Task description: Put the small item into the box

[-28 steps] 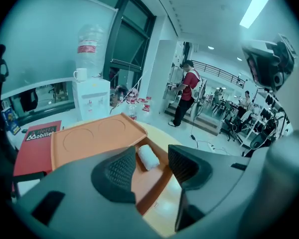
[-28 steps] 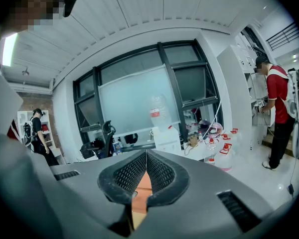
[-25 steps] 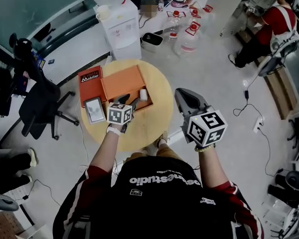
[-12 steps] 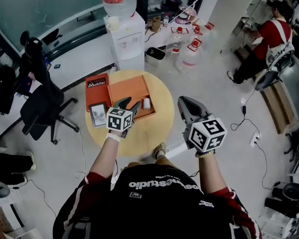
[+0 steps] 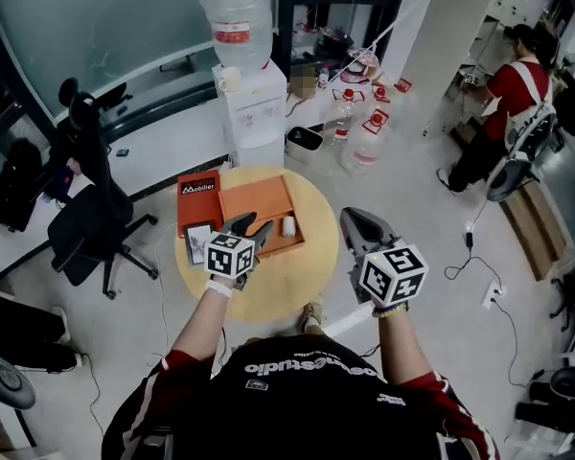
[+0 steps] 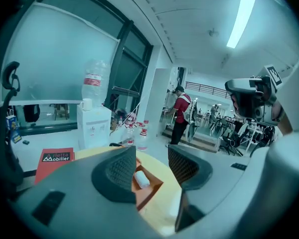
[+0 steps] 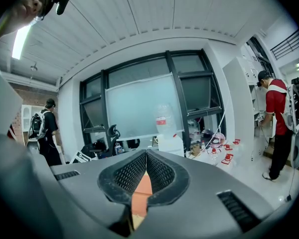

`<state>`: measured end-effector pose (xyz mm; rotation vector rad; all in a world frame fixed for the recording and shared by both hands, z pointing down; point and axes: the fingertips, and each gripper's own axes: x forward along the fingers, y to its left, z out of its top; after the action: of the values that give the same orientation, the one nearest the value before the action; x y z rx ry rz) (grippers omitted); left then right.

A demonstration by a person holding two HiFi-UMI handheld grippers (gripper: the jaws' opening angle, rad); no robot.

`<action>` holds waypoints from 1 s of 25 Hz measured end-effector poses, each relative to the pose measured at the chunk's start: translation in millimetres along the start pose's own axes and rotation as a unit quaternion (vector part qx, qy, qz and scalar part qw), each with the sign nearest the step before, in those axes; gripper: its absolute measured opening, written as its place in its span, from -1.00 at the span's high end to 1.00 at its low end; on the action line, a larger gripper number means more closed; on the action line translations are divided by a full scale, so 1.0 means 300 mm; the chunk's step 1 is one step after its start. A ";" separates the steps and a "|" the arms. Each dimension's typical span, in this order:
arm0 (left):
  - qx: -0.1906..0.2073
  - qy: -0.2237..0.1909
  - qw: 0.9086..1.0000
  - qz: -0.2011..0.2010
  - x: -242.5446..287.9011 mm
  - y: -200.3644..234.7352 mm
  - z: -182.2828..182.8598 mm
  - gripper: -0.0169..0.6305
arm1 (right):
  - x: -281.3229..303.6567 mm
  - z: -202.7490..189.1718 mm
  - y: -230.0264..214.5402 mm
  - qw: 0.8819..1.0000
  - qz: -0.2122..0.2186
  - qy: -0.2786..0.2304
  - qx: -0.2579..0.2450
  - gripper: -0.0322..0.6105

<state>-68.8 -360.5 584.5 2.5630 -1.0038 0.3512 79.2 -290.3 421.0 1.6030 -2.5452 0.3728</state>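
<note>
Small white cylindrical item [image 5: 288, 226] lies on its side inside the open orange cardboard box [image 5: 259, 199], close to the box's right wall. From my left gripper view I see the item [image 6: 141, 179] framed in the gap between the fingers, well beyond them and not touched.

The left gripper [image 5: 251, 223] hangs over the near edge of the box, and its fingers [image 6: 120, 171] stand wide apart with nothing in them. The right gripper [image 5: 349, 216] is held off to the right, past the rim of the round light wooden table [image 5: 307, 276]. In its own view the fingers [image 7: 132, 173] meet at the tips and grip nothing; only a sliver of orange shows through the slot below them.

Just left of the box lies its red-orange lid with white lettering [image 5: 197, 197], also on the table.

Farther out I can make out a white water dispenser with a clear bottle on top [image 5: 251, 113] behind the table, a black office chair [image 5: 91, 228] at the left, and a person in a red shirt [image 5: 503, 89] at the far right.
</note>
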 end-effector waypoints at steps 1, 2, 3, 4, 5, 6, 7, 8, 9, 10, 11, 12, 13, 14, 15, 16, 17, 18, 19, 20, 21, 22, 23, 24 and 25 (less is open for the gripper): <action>-0.004 -0.003 1.000 -0.002 -0.011 -0.005 0.006 0.30 | 0.000 0.009 0.001 1.000 0.000 -0.002 -0.001 0.81; -0.006 -0.006 1.000 -0.003 -0.023 -0.011 0.015 0.30 | -0.001 0.018 0.002 1.000 0.000 -0.003 -0.002 0.81; -0.005 -0.010 1.000 -0.003 -0.035 -0.016 0.027 0.30 | -0.002 0.027 0.002 1.000 0.000 -0.005 -0.003 0.81; -0.002 -0.014 1.000 -0.002 -0.048 -0.022 0.041 0.30 | -0.003 0.033 0.002 1.000 -0.001 -0.007 -0.005 0.81; 0.001 -0.019 1.000 -0.002 -0.060 -0.027 0.058 0.30 | -0.004 0.039 0.003 1.000 -0.001 -0.008 -0.006 0.81; 0.005 -0.025 1.000 -0.002 -0.071 -0.029 0.077 0.30 | -0.005 0.042 0.005 1.000 -0.001 -0.009 -0.008 0.81; 0.009 -0.031 0.999 -0.001 -0.081 -0.030 0.097 0.30 | -0.004 0.044 0.007 1.000 -0.001 -0.009 -0.009 0.81; 0.013 -0.037 0.999 0.001 -0.091 -0.031 0.118 0.30 | -0.003 0.045 0.008 1.000 -0.001 -0.009 -0.010 0.81; 0.017 -0.043 0.999 0.002 -0.102 -0.032 0.139 0.30 | -0.002 0.045 0.009 1.000 -0.001 -0.009 -0.010 0.81; 0.020 -0.048 0.999 0.002 -0.113 -0.034 0.160 0.30 | -0.002 0.046 0.010 1.000 -0.002 -0.010 -0.011 0.81; 0.021 -0.053 0.998 0.002 -0.125 -0.037 0.180 0.30 | -0.003 0.048 0.010 1.000 -0.002 -0.010 -0.012 0.81; 0.022 -0.058 0.998 0.001 -0.136 -0.043 0.198 0.30 | -0.005 0.051 0.007 1.000 -0.004 -0.011 -0.013 0.81; 0.022 -0.062 0.998 0.000 -0.149 -0.048 0.215 0.30 | -0.007 0.054 0.003 1.000 -0.006 -0.011 -0.014 0.81; 0.021 -0.067 0.998 0.000 -0.162 -0.053 0.231 0.30 | -0.010 0.057 -0.004 1.000 -0.009 -0.012 -0.015 0.81; 0.021 -0.072 0.997 0.000 -0.176 -0.057 0.246 0.30 | -0.012 0.061 -0.010 1.000 -0.012 -0.012 -0.015 0.81; 0.020 -0.077 0.997 0.000 -0.190 -0.060 0.260 0.30 | -0.014 0.065 -0.014 1.000 -0.014 -0.013 -0.015 0.81; 0.019 -0.082 0.996 -0.001 -0.203 -0.063 0.272 0.30 | -0.016 0.066 -0.015 1.000 -0.016 -0.014 -0.015 0.81; 0.020 -0.085 0.996 -0.003 -0.216 -0.067 0.281 0.30 | -0.018 0.066 -0.015 1.000 -0.017 -0.014 -0.015 0.81; 0.022 -0.088 0.996 -0.005 -0.228 -0.072 0.288 0.30 | -0.020 0.064 -0.014 1.000 -0.018 -0.014 -0.014 0.81; 0.025 -0.090 0.996 -0.006 -0.239 -0.076 0.294 0.30 | -0.020 0.062 -0.013 1.000 -0.018 -0.013 -0.014 0.81; 0.029 -0.092 0.995 -0.006 -0.251 -0.077 0.300 0.30 | -0.019 0.059 -0.011 1.000 -0.017 -0.013 -0.013 0.81; 0.033 -0.095 0.995 -0.003 -0.264 -0.076 0.306 0.30 | -0.017 0.057 -0.007 1.000 -0.016 -0.012 -0.012 0.81; 0.036 -0.100 0.994 0.001 -0.277 -0.072 0.313 0.30 | -0.014 0.055 -0.002 1.000 -0.014 -0.012 -0.012 0.81; 0.038 -0.106 0.994 0.007 -0.291 -0.067 0.320 0.30 | -0.011 0.056 0.004 1.000 -0.012 -0.013 -0.012 0.81; 0.038 -0.112 0.993 0.014 -0.305 -0.061 0.328 0.30 | -0.008 0.060 0.011 1.000 -0.010 -0.014 -0.013 0.81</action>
<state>-112.1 -334.4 458.9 2.7039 -1.1255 0.1112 77.8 -291.6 402.5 1.6360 -2.5412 0.3161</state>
